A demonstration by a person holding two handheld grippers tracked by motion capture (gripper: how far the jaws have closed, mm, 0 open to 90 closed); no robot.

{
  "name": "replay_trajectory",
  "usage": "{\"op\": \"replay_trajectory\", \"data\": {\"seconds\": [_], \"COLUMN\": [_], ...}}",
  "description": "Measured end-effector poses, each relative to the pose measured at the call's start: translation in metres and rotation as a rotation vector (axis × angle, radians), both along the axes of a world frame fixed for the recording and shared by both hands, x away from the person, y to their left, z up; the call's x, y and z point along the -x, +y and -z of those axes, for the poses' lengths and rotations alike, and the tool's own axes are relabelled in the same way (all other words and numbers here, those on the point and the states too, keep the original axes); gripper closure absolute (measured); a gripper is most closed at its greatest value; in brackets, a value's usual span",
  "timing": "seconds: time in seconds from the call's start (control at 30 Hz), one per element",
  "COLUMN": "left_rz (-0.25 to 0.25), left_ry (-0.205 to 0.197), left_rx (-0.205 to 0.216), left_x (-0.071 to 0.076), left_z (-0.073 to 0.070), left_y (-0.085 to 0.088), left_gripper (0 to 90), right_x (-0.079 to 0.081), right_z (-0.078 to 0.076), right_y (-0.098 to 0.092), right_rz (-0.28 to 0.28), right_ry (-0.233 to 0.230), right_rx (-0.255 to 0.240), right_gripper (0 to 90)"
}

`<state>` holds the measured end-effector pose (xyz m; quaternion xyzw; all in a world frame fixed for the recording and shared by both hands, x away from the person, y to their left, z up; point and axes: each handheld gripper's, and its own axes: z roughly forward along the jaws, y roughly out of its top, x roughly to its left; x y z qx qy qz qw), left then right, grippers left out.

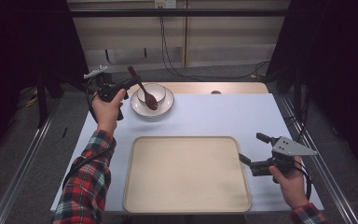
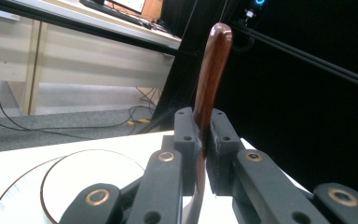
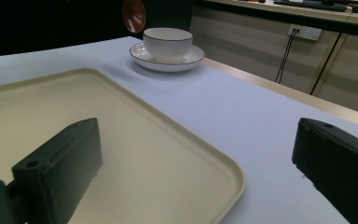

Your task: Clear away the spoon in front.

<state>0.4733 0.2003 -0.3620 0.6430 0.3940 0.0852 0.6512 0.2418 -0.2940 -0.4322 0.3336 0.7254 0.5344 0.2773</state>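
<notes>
A dark brown wooden spoon (image 1: 144, 89) hangs above a white bowl (image 1: 157, 92) that sits on a white plate (image 1: 140, 108) at the far side of the table. My left gripper (image 1: 134, 81) is shut on the spoon's handle (image 2: 210, 74), and the spoon's bowl end (image 3: 134, 15) points down over the white bowl (image 3: 167, 41). My right gripper (image 1: 252, 149) stands open at the right edge of a large beige tray (image 1: 186, 173), nothing between its jaws. The tray (image 3: 121, 154) lies bare.
The table has a pale blue cover (image 1: 223, 114) with a wooden strip along its far edge (image 1: 223, 87). Cables (image 1: 177, 70) hang and lie on the floor behind the table. Metal rails (image 1: 23, 163) run along both sides.
</notes>
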Motion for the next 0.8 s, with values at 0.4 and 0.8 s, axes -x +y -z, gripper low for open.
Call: {"op": "replay_trajectory", "data": {"seconds": [0.4,0.8], "left_rz": [0.062,0.135], "left_ry": [-0.001,0.016], "left_rx": [-0.022,-0.035], "left_x": [0.015,0.026], "left_z": [0.0,0.003], "left_y": [-0.007,-0.009], "left_gripper": [84.1,84.2], "right_x": [0.0,0.0], "right_z": [0.001,0.001], "right_y": [0.002,0.002], "right_rz": [-0.004,-0.005], "right_ry": [0.003,0.002], "right_rx": [0.003,0.001], "right_gripper": [1.1,1.2]}}
